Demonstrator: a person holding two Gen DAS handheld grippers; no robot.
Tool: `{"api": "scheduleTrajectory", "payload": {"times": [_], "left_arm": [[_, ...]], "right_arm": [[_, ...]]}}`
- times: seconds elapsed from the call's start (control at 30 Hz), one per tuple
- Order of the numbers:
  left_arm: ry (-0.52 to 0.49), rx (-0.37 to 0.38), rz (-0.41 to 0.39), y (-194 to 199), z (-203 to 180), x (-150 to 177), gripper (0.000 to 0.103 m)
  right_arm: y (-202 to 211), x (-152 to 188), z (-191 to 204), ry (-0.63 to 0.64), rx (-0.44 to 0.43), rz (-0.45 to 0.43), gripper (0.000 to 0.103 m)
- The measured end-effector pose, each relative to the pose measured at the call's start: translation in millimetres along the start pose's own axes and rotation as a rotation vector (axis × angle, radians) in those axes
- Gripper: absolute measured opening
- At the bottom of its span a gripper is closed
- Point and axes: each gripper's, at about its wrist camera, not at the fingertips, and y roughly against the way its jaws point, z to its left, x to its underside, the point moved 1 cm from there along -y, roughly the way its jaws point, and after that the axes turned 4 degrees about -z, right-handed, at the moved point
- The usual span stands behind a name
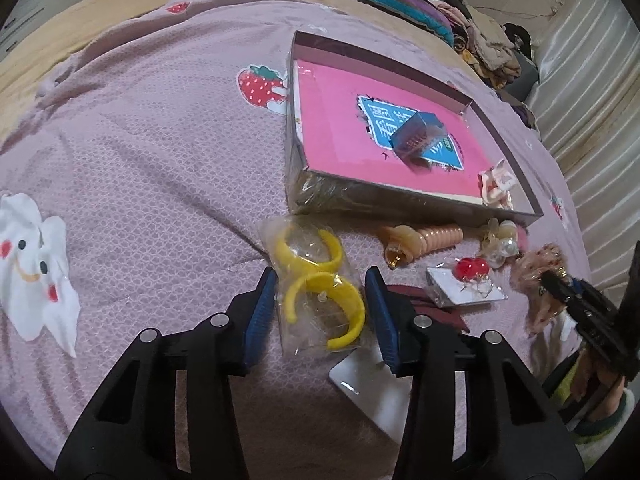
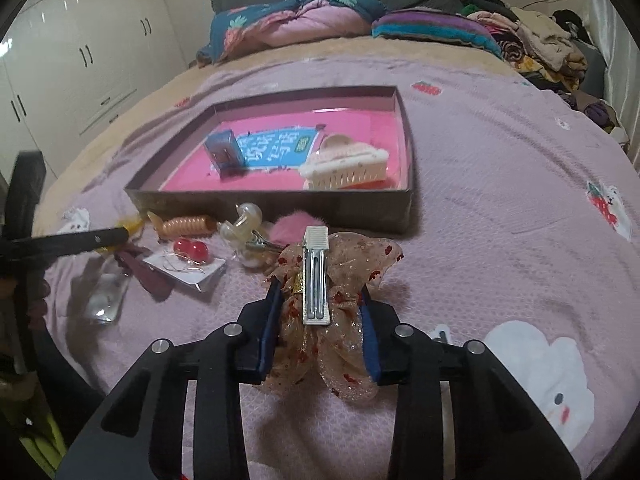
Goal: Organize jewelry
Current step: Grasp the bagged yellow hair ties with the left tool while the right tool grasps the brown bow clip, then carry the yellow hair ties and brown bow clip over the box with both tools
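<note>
Right gripper [image 2: 320, 332], bottom centre of its view: fingers clamped on a gauzy bow hair clip [image 2: 332, 320], metal clip face up. Soft, light, crushable; better held by the stiff metal bar.

Left gripper [image 1: 320, 312]: fingers apart, straddling bagged yellow bangles [image 1: 320, 280]. Slippery film, rigid rings, so pinch across a ring.

Further up: coil hair tie [image 1: 436, 238], then tray box [image 2: 272, 204], holding a claw clip [image 2: 348, 164].

Gauzy bow clip [image 2: 320, 300] — metal side up
</note>
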Motion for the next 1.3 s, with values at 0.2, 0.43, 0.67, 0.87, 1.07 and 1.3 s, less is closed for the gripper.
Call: {"api": "scheduleTrajectory", "payload": {"times": [0.2, 0.43, 0.67, 0.87, 1.07, 1.3], "left_arm": [[0.004, -0.042, -0.005, 7, 11, 5, 0.032], [0.018, -0.054, -0.034, 25, 23, 7, 0.03], [0.006, -0.039, -0.075, 44, 16, 6, 0.03], [-0.007, -0.028, -0.119, 62, 6, 0, 0.03], [-0.037, -0.007, -0.152, 74, -11, -11, 0.03], [-0.067, 0.037, -0.189, 77, -33, -31, 0.03]], "right_arm": [[19, -2, -1, -0.013, -0.015, -0.047, 0.028], [30, -7, -3, -0.018, -0.012, -0.08, 0.027], [45, -13, -1, -0.013, -0.011, -0.12, 0.027], [58, -19, 0, -0.01, -0.012, -0.158, 0.027], [69, -27, 0, -0.006, -0.006, -0.19, 0.026], [81, -46, -1, 0.009, 0.011, -0.225, 0.026]]}}
